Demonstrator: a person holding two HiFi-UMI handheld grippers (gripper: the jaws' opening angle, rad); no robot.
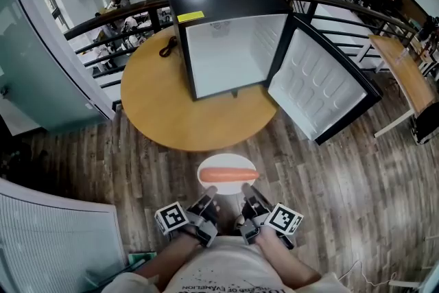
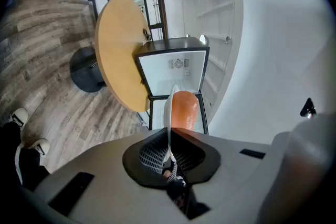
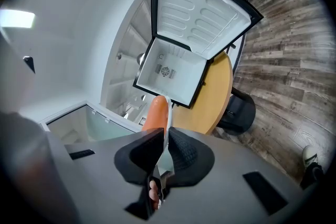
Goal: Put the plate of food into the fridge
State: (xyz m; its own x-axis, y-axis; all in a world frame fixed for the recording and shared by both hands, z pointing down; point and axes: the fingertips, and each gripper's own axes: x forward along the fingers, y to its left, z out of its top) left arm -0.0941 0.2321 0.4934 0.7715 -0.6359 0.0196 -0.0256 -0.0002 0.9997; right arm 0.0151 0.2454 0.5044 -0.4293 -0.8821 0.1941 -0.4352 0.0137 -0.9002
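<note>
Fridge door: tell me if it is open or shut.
Open. The fridge door is swung wide to one side of the fridge, its ribbed white inner lining faces up and out, and the fridge's white compartment is exposed.

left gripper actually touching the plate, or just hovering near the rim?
Touching. In the left gripper view, the left gripper has both jaws shut on the plate rim, with no gap.
</note>
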